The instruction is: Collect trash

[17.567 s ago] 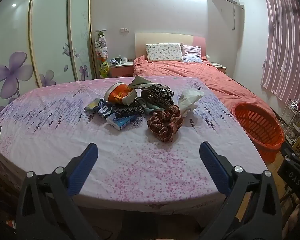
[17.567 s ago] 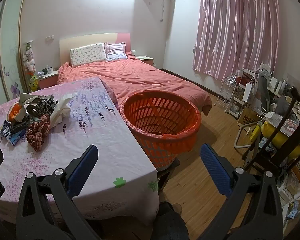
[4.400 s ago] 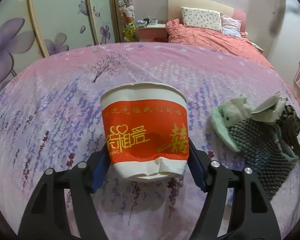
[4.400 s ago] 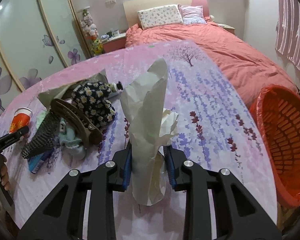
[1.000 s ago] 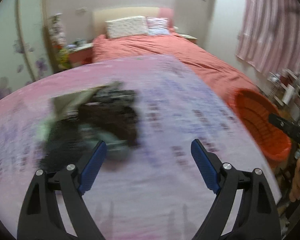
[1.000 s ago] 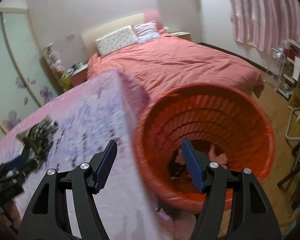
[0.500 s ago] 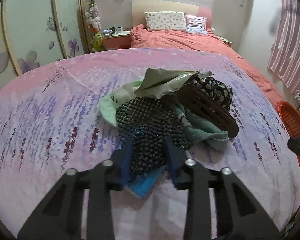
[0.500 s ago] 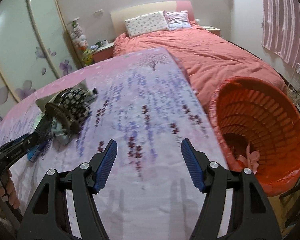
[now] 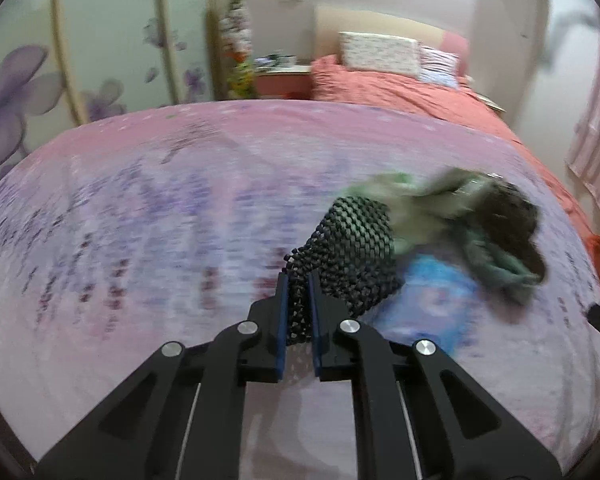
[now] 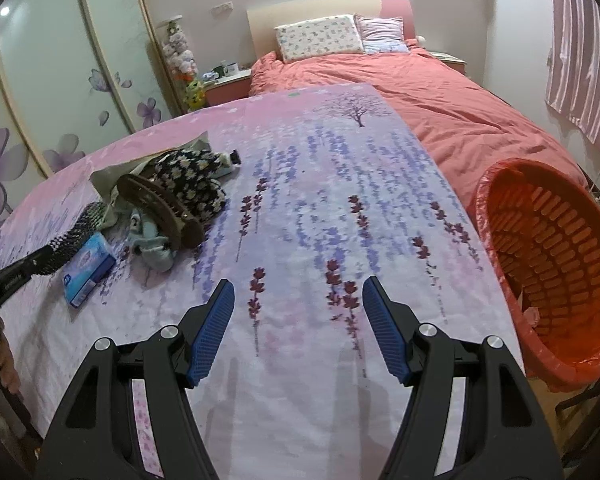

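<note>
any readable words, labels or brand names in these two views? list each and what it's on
None can be read for certain.
Blue packet on the tablecloth: printed label on its end face, too small to read; in the left wrist view it is motion-blurred.
Left gripper: white lettering on its black body, too small and skewed to read.
Black mesh piece, orange basket: no text visible.

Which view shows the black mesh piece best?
The left wrist view: the black mesh piece fills the centre, pinched in the left gripper. The right wrist view shows it only small, at the far left edge.
</note>
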The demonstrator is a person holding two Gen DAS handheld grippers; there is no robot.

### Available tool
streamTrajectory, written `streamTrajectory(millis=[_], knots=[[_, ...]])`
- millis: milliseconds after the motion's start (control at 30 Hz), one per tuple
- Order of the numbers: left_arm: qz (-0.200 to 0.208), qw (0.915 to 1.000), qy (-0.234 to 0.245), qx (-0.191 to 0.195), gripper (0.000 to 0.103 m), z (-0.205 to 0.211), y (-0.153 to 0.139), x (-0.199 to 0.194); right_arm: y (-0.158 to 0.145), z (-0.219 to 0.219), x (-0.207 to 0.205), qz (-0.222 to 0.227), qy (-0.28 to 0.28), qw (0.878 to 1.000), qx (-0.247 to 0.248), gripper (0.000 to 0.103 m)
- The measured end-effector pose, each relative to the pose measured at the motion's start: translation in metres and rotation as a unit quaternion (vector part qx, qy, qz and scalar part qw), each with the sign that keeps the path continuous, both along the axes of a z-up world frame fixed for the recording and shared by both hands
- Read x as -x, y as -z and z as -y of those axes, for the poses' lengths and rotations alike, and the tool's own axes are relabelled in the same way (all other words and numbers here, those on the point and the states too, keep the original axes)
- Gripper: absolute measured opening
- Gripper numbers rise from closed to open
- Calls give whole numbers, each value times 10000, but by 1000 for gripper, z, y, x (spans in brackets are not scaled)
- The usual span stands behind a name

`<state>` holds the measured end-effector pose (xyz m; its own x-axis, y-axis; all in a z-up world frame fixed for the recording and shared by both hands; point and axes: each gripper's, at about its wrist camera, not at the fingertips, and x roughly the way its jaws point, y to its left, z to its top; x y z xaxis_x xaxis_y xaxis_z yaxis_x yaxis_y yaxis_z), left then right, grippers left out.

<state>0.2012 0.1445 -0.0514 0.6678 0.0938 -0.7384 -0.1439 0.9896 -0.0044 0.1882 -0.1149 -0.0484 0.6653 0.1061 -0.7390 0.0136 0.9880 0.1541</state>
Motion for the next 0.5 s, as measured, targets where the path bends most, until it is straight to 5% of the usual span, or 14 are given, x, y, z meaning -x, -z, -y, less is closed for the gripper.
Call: streamTrajectory(millis=[167,267,333,500], knots=[[-131,9989,-455,-3,11,-42,7,-2,1,-3,-1,-25,-15,10000,19,67],[-63,9988,-464,166,23,-50,6,0,2,-5,-2,-31,-33,10000,34,67],[-24,9989,-408,219,51,-49,6,-1,2,-7,-4,-41,-49,10000,34,67],[-170,9995,-193,200,54,-33,15,-12,3,-14,-3,-64,-105,9999,64,67]])
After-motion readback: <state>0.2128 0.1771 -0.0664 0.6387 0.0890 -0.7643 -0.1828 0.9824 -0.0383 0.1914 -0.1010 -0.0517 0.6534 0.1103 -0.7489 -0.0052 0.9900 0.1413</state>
